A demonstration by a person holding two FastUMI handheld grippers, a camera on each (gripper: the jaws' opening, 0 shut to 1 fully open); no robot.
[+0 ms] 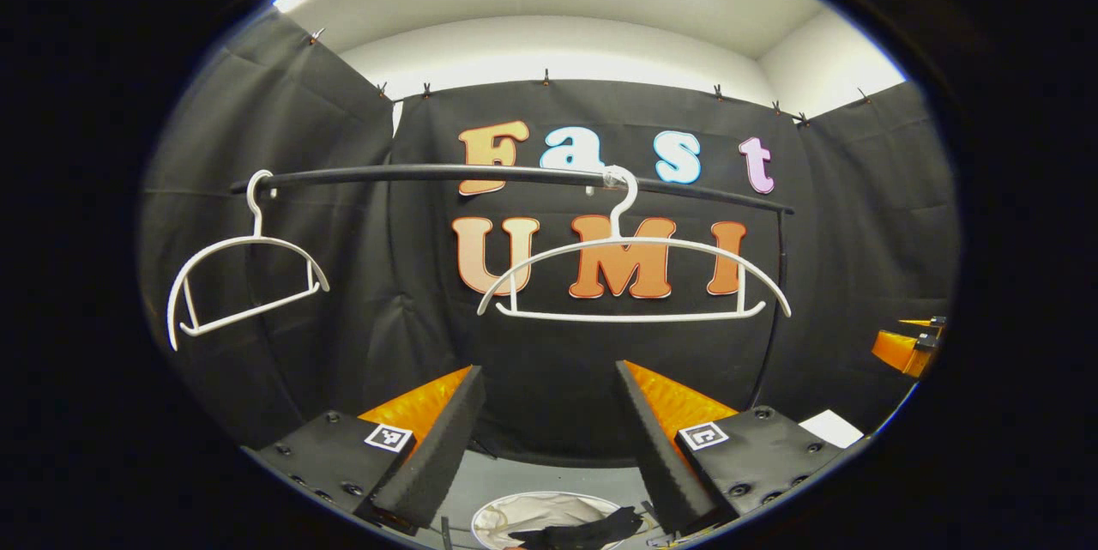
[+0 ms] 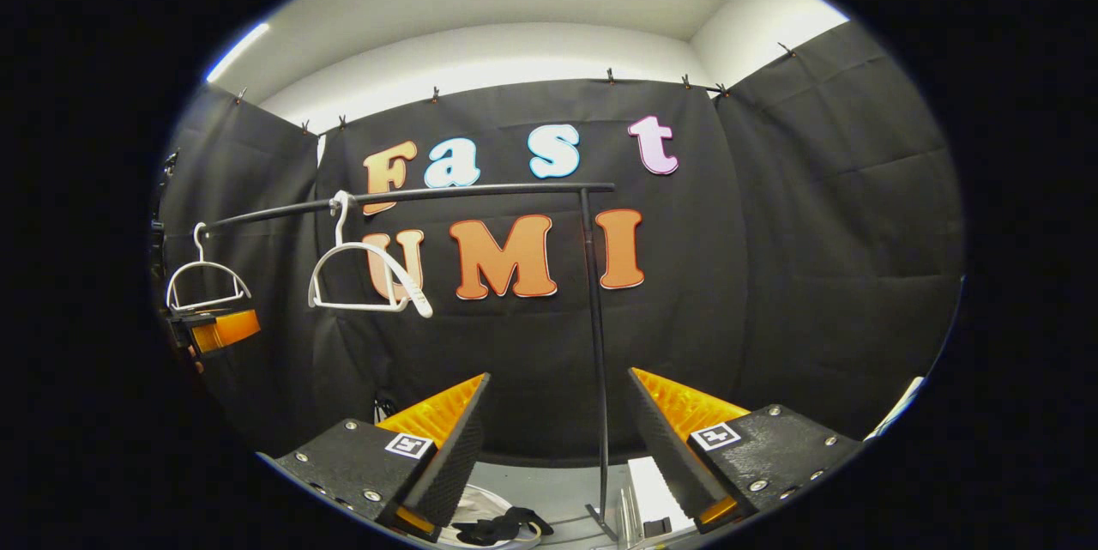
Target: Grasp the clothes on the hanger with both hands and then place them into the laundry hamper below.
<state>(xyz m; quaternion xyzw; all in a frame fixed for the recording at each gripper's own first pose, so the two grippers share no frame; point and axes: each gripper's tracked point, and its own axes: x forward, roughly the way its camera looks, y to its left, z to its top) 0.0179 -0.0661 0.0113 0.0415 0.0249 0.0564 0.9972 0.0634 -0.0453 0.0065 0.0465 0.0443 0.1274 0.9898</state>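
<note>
Clothes in hamper below, two bare hangers on rail (white), both grippers apart, holding nothing

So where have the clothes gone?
A dark garment lies in the white-lined laundry hamper on the floor, at the bottom of the left gripper view between the open left gripper fingers, below two bare hangers on the rail.

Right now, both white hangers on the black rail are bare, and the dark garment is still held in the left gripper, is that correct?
Not quite. The left gripper is open and empty; the dark garment lies in the laundry hamper below, as the left gripper view shows. Both white hangers on the black rail are indeed bare.
</note>
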